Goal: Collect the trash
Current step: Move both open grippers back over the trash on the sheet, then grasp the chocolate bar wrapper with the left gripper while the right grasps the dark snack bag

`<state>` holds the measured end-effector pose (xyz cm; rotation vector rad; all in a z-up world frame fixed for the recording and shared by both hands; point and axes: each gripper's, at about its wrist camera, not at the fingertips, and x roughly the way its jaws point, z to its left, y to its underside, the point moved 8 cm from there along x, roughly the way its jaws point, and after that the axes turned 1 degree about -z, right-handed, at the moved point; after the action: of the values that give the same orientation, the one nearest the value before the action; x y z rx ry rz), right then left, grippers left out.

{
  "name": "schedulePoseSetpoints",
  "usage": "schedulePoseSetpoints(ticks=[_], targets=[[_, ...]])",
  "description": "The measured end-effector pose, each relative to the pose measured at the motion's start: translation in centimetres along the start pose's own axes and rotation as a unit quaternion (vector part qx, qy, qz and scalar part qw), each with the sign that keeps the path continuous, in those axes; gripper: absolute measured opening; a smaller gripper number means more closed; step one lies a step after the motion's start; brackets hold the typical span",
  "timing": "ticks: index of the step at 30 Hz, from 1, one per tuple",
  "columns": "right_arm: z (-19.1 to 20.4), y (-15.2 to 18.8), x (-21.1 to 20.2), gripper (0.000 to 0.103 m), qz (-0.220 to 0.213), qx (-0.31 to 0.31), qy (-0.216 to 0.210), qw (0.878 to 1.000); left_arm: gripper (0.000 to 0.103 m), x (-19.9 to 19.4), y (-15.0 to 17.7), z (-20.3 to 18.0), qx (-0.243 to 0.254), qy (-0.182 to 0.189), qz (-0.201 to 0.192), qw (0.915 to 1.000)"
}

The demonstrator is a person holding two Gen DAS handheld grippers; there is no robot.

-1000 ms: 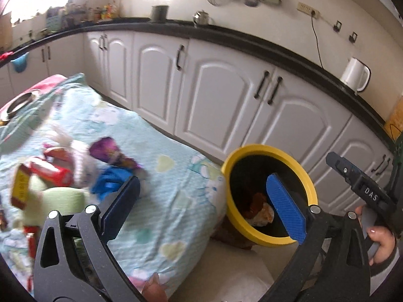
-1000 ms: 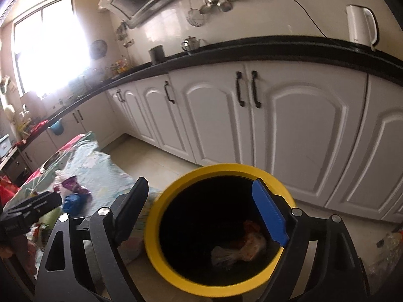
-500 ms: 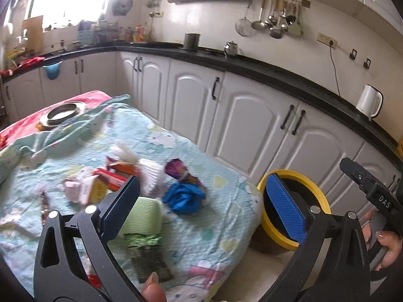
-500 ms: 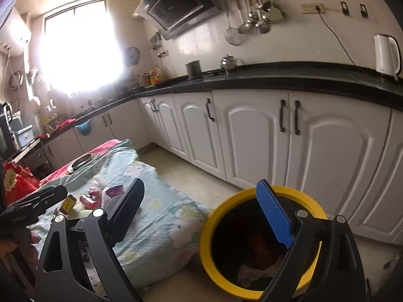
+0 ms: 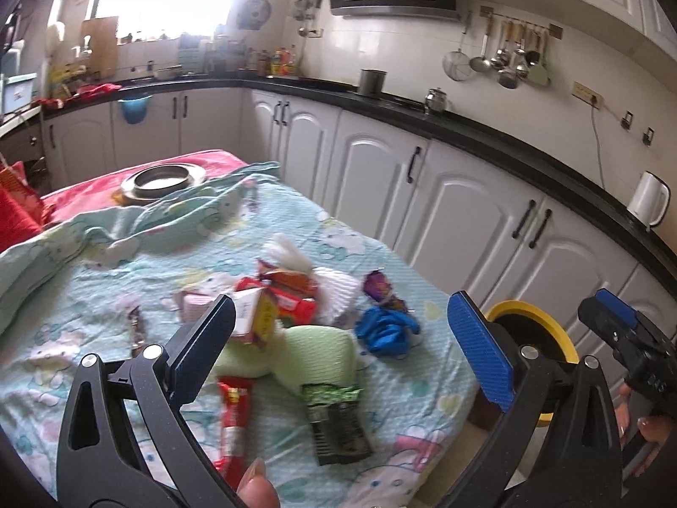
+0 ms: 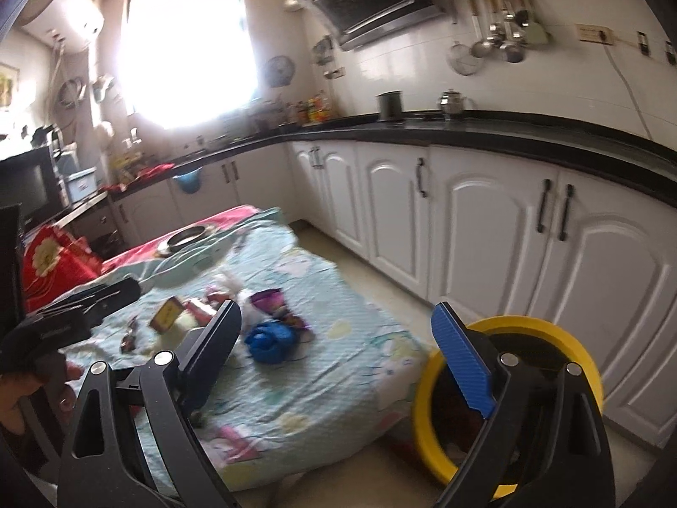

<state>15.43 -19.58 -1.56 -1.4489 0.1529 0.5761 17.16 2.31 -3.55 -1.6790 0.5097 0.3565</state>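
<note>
Trash lies in a heap on the table's light blue cloth (image 5: pixel 105 279): a crumpled blue wrapper (image 5: pixel 387 330), a purple wrapper (image 5: pixel 378 288), a green pouch (image 5: pixel 317 355), red packets (image 5: pixel 292 296), a long red wrapper (image 5: pixel 232 419) and a dark green packet (image 5: pixel 336 419). The yellow bin (image 5: pixel 533 338) stands on the floor at the table's right end. My left gripper (image 5: pixel 342 351) is open and empty above the heap. My right gripper (image 6: pixel 338 355) is open and empty, between the blue wrapper (image 6: pixel 268 340) and the bin (image 6: pixel 427 406).
White cabinets (image 5: pixel 457 220) under a black counter run along the far side. A metal bowl (image 5: pixel 163 178) sits on a red cloth at the table's far end. A white kettle (image 5: pixel 647 203) stands on the counter. The floor strip (image 6: pixel 359 271) lies between table and cabinets.
Both grippers have swung away from the bin toward the table. The bin has slid to the right of both views and the trash heap now sits between the left fingers.
</note>
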Motion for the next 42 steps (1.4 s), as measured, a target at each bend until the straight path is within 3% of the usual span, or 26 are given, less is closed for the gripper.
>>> schedulePoseSetpoints(ticks=[14,26,31,38,42], targets=[[9.3,2.3,4.3,0.089,0.050,-0.048,-0.073,0.995,0.092,-0.3,0.9,8.5,-0.052,-0.065,-0.008,0.9965],[14.0,7.4,8.6,0.088,0.128,-0.080,-0.107,0.983,0.092,0.7,3.4,16.3,-0.108,-0.109,0.019,0.9880],[14.8,9.0,10.1,0.081,0.153,-0.084,-0.111,0.978,0.069,1.9,4.9,18.3,-0.132,-0.108,0.043,0.9844],[15.0,10.6,11.5,0.073,0.180,-0.075,-0.116,0.974,0.035,3.7,6.3,18.4,-0.165,-0.068,0.071,0.9814],[15.0,11.3,12.0,0.069,0.192,-0.070,-0.117,0.972,0.033,4.8,6.6,17.9,-0.164,-0.064,0.082,0.9810]])
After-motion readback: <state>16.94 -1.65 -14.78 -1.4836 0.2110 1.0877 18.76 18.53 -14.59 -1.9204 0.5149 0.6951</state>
